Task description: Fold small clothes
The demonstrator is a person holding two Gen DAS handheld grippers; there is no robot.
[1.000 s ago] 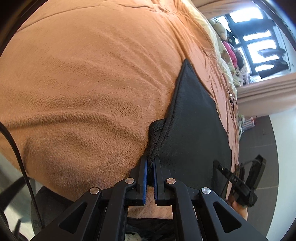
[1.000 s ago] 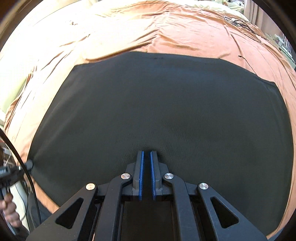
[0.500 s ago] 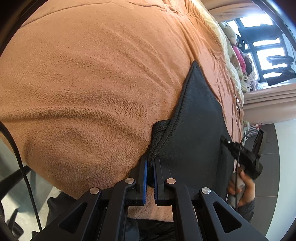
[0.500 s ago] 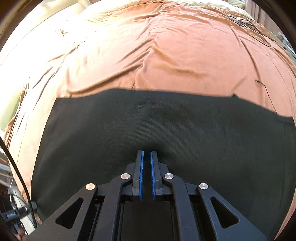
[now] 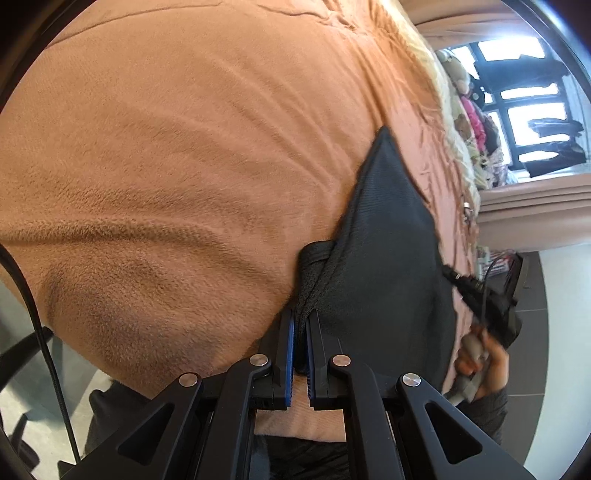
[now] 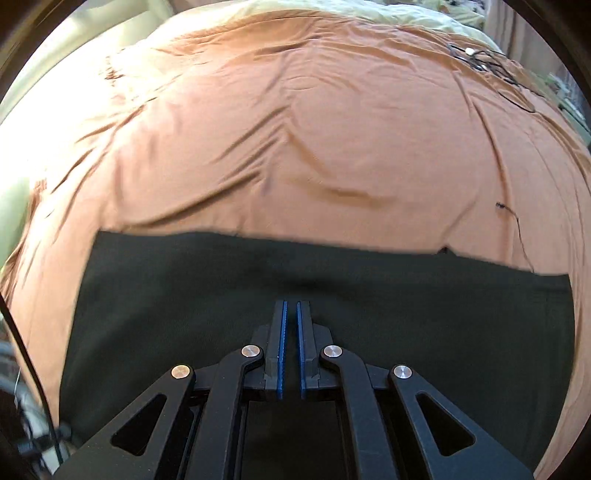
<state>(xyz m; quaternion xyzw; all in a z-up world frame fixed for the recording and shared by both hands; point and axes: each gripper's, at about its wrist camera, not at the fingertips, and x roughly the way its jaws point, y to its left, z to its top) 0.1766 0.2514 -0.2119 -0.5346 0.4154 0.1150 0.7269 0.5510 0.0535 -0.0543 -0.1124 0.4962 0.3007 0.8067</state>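
Observation:
A black knit garment point(image 5: 384, 236) lies on an orange blanket point(image 5: 177, 155). My left gripper point(image 5: 300, 317) is shut on a bunched corner of its edge near the bed's front. In the right wrist view the garment point(image 6: 184, 295) spreads wide as a dark band across the lower half. My right gripper point(image 6: 291, 306) is shut on its near edge, and the cloth puckers at the fingertips. The right gripper and the hand holding it also show in the left wrist view point(image 5: 480, 299), at the garment's other side.
The orange blanket point(image 6: 314, 140) covers the bed, with pale bedding point(image 6: 369, 11) beyond it. A thin black cable point(image 6: 513, 221) and a tangle of wires point(image 6: 480, 59) lie at the right. A window and stuffed toys point(image 5: 476, 122) stand behind the bed. The floor point(image 5: 22, 369) shows below the bed's edge.
In the right wrist view the garment's far edge has dropped lower in the frame and more blanket shows beyond it. The right gripper has moved in over the garment in the left wrist view.

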